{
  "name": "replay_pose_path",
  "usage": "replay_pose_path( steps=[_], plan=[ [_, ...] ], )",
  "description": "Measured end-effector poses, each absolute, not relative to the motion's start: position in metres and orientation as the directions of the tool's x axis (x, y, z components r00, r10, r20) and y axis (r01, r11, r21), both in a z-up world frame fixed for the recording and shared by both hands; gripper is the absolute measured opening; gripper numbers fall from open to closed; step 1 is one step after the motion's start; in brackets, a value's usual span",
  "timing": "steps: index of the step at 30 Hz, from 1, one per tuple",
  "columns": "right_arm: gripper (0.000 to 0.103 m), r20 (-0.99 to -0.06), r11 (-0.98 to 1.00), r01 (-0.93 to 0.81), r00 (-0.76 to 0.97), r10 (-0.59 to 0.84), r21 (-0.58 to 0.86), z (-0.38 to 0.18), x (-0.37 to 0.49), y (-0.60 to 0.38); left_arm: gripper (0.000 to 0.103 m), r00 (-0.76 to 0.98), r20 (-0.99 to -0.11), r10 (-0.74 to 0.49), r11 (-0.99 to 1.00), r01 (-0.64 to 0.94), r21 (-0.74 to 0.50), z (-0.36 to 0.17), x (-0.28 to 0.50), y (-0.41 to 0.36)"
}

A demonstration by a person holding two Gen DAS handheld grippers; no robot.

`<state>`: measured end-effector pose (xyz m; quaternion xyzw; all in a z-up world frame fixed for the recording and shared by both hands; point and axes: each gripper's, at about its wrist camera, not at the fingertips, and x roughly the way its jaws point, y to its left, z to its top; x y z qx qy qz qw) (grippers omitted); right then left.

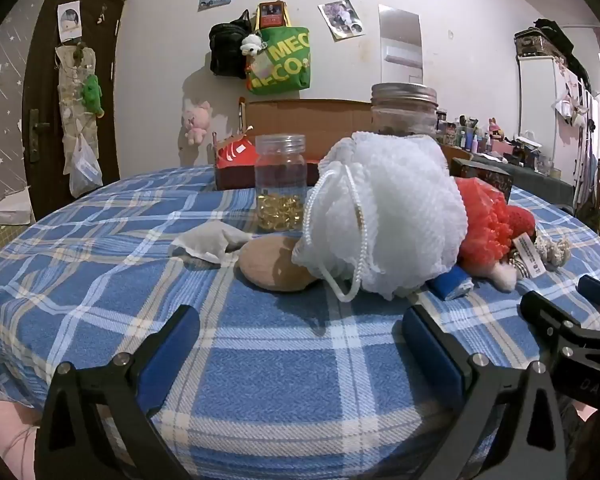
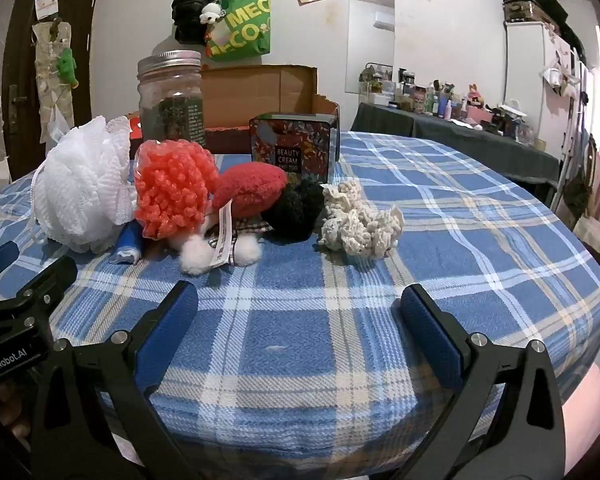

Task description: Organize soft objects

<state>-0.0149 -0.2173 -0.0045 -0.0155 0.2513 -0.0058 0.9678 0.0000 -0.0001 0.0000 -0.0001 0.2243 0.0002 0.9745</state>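
Both hand-held grippers, left [image 1: 300, 344] and right [image 2: 298, 320], are hovering spread and empty over the plaid worktop [image 2: 440, 208], facing the white mesh puff [image 1: 388, 212] and orange puff [image 2: 172, 192].

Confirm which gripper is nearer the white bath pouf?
Left. The left gripper faces the white bath pouf head-on; the right gripper sits off to its right, open like the left.

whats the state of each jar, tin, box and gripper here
tall glass jar with metal lid: upright, lid on
small clear plastic jar of golden capsules: upright, lid on, partly filled
dark floral beauty cream tin: upright, closed
brown cardboard box: flap open
left gripper: open, empty
right gripper: open, empty
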Motion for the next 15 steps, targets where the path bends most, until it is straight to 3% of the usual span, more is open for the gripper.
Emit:
replay_pose_path(
  steps=[15],
  plan=[
    [0.103, -0.485, 1.000, 0.004, 0.874, -0.018, -0.030, -0.0050, -0.0151, -0.2173, 0.103, 0.897, -0.443, -0.002, 1.000, -0.001, -0.006, 0.0000, 0.0002, 0.0001]
  ],
)
